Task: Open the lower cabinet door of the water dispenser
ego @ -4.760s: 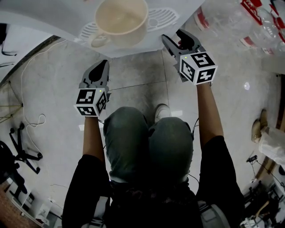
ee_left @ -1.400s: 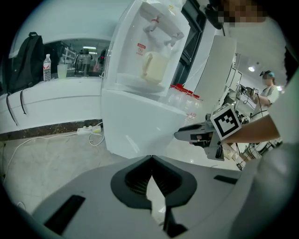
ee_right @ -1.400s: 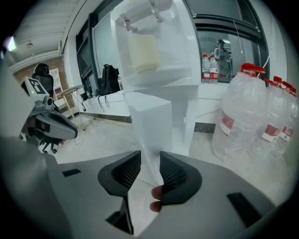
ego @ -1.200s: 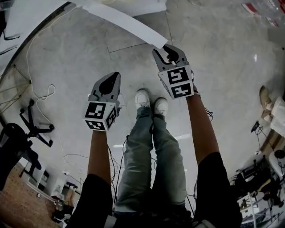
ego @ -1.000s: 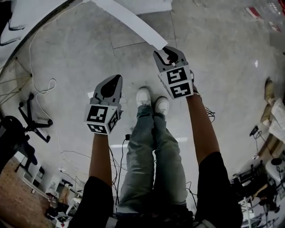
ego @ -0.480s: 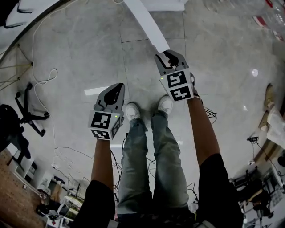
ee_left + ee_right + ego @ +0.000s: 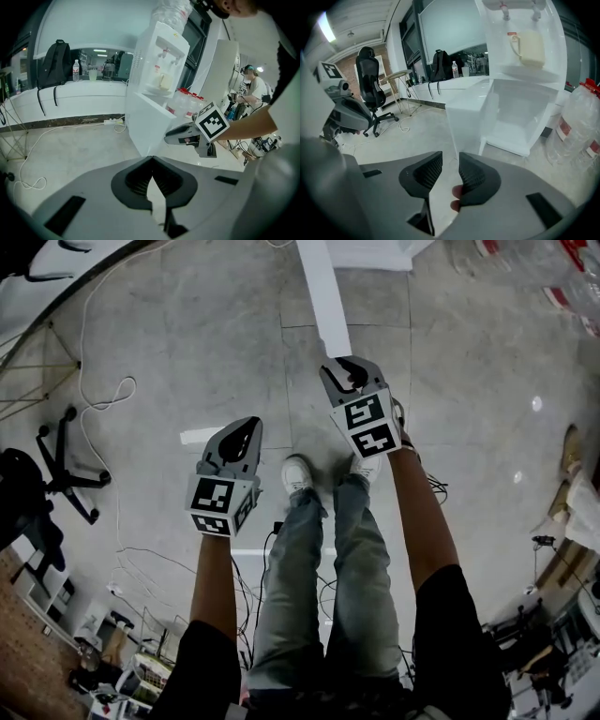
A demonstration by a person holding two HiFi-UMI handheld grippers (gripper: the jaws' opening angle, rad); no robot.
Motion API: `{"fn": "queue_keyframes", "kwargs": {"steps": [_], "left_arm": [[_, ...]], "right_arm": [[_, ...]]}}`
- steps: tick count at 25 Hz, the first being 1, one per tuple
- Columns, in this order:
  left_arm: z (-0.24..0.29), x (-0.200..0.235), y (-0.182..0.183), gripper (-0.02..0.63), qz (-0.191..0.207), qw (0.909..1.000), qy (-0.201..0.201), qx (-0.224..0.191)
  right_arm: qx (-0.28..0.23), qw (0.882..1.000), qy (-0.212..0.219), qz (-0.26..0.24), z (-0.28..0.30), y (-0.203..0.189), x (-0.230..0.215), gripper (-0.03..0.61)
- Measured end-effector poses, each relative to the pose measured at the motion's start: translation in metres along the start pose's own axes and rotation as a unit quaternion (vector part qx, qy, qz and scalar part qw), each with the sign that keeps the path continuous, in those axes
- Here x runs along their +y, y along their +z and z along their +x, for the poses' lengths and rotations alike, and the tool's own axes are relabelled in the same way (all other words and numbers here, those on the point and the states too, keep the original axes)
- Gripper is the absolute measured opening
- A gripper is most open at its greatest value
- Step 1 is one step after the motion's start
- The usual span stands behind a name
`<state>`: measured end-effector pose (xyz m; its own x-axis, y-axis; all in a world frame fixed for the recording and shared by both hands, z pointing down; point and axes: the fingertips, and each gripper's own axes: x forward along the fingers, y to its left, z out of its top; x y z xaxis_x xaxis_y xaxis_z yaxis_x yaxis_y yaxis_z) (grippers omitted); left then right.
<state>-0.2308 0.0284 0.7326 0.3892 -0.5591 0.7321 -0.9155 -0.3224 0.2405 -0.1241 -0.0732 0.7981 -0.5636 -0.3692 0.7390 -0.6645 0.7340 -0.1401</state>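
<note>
1. The lower cabinet door (image 7: 323, 296) hangs on the front of the water dispenser (image 7: 145, 61), under its taps. It stands swung far out from the front. In the head view it is seen edge-on, as a white strip that runs from the dispenser toward the person, above the floor (image 7: 187, 352).
2. Behind the door, the lower compartment (image 7: 513, 122) is open to view, and I can see nothing inside it.
3. The right gripper (image 7: 450, 164) is at the free edge of the door. Its jaws are apart, with a narrow gap through which the floor shows. The lower corner of the door ends just at the tips, and I cannot tell if they touch it.
4. The left gripper (image 7: 151, 159) has its jaws together on nothing. It hangs over the floor, well apart from the door.
5. I judge that the opening is at its end, because the door is already wide.
6. The next move, I think, is to draw the right gripper straight back off the free edge. It must go gently, so that the door does not swing shut again.
</note>
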Motion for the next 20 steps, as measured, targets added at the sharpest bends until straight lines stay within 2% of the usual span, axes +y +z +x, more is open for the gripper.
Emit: {"fn": "queue_keyframes", "kwargs": {"steps": [10,17,20], "left_arm": [[-0.013,0.008,-0.004,0.012,0.000,1.0000,0.000,0.004],[-0.023,0.005,0.003,0.012,-0.001,1.0000,0.004,0.002],[-0.029,-0.004,0.006,0.012,-0.004,1.0000,0.003,0.003]], "right_arm": [[-0.003,0.999,0.032,-0.009,0.018,0.014,0.035,0.126],[-0.014,0.999,0.042,0.017,0.014,0.027,0.049,0.149],[-0.018,0.998,0.055,-0.010,0.001,0.033,0.058,0.152]]}}
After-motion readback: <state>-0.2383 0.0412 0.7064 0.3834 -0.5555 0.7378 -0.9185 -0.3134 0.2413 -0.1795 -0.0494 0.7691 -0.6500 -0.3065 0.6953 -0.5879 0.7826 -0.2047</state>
